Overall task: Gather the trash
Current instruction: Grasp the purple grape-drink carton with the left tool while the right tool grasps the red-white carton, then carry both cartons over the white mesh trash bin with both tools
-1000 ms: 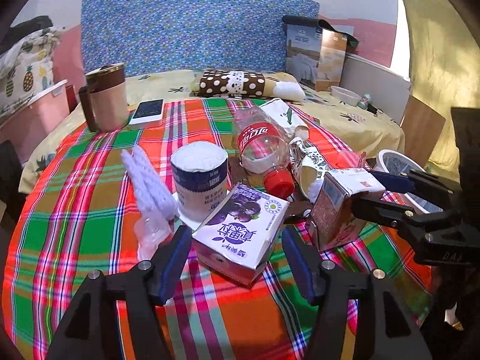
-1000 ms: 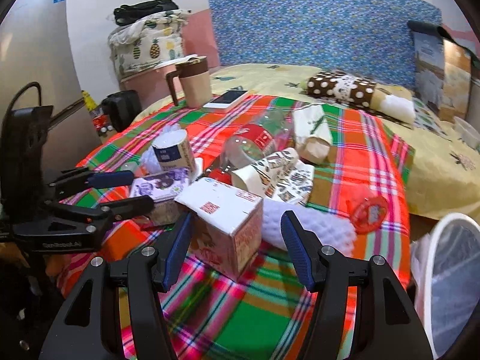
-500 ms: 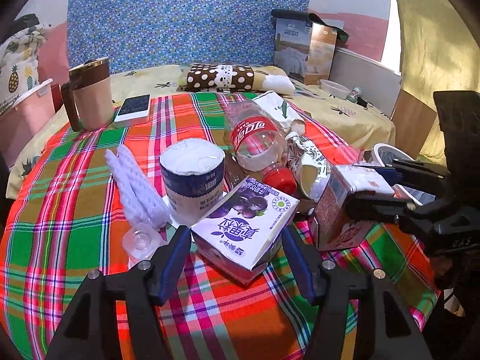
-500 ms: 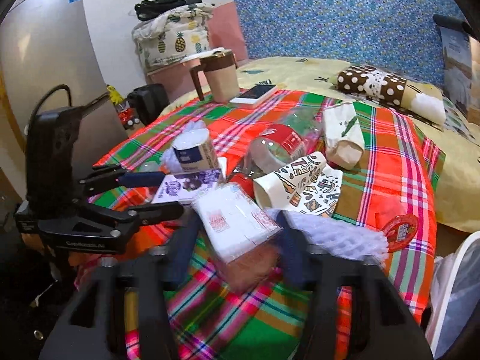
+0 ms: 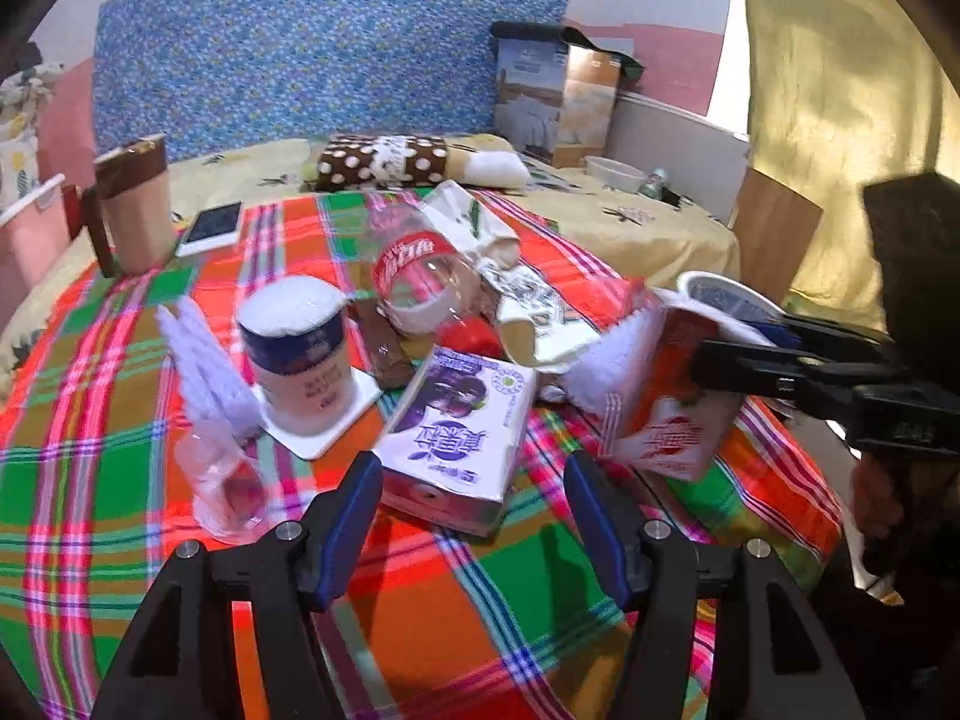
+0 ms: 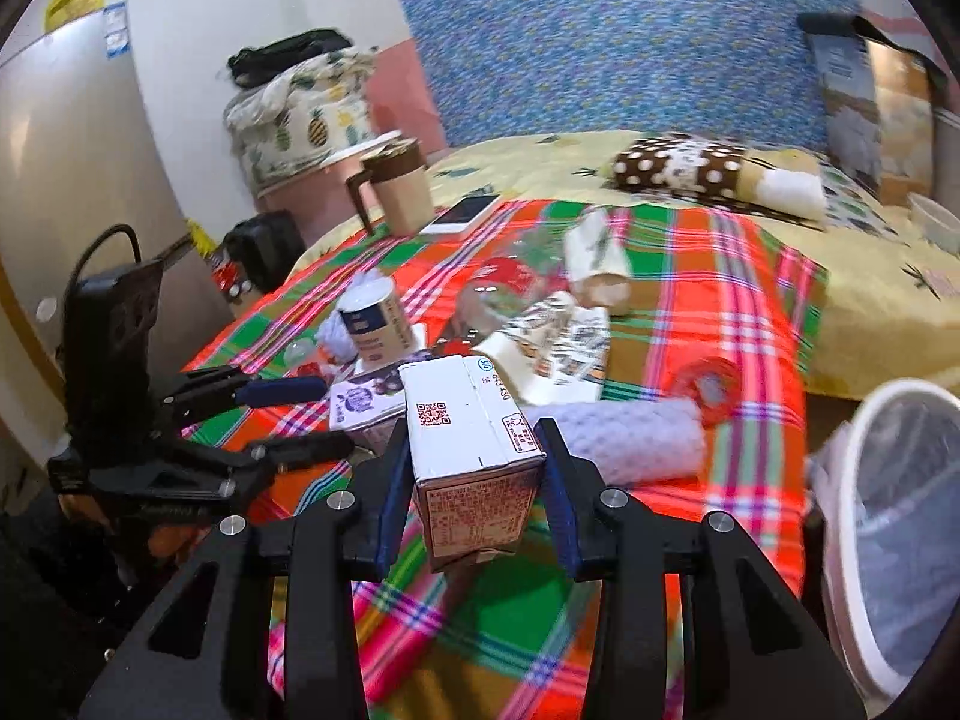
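Right wrist view: the red-and-white drink carton [image 6: 474, 456] is sitting between the two fingers of my right tool [image 6: 474, 504], which is clenched on its side faces, with its long axis running straight away from me along the fingers and its printed end facing the camera. I am holding it off the plaid cloth [image 6: 708, 276] of the bed, tilted a little. What I judge matters next is the white-rimmed trash bin [image 6: 900, 516], lying low to the right of the carton, beyond the cloth's edge and near it; my right tool is by far the nearer one. The left wrist view shows the same carton [image 5: 666, 396] pinched from the right, level with the clutter. My left tool [image 5: 474, 510] is released, fingers wide, straddling the near end of the purple blueberry milk carton [image 5: 456, 426], which is lying flat, its length pointing away and slightly right.
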